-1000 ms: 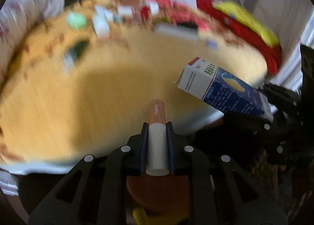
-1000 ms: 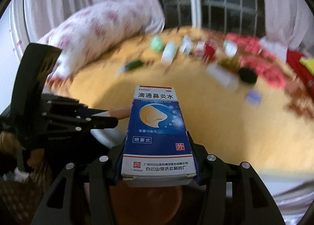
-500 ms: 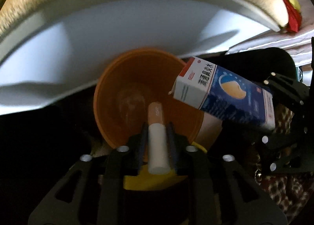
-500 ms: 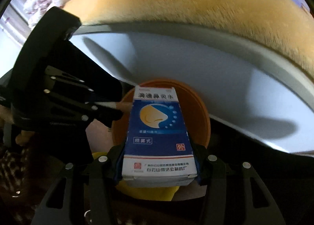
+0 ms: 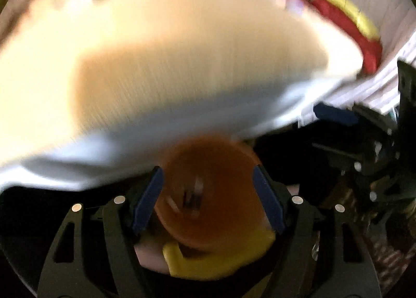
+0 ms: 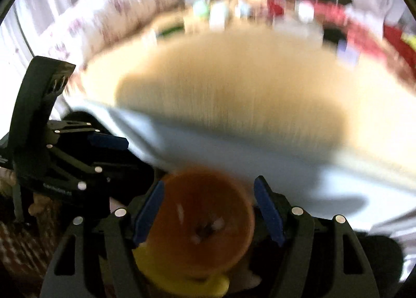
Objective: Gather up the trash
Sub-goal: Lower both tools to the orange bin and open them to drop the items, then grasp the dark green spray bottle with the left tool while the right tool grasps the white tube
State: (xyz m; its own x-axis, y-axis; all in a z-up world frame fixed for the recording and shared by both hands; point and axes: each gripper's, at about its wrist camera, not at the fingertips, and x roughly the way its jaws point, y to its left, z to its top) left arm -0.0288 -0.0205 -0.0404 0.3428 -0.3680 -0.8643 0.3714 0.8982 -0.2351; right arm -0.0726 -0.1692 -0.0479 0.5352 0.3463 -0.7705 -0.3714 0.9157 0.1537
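Left gripper [image 5: 208,181] & right gripper [image 6: 208,194] spread, empty, above orange bin [image 6: 202,222], prob. trash inside

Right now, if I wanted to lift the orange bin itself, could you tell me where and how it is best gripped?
Grip the orange bin by its rim, coming straight down from above: its round mouth faces up and looks wider than the open jaws, so one finger inside and one outside the wall seems best. The near rim, below the right gripper, is closest. The images are blurred, so this is tentative.
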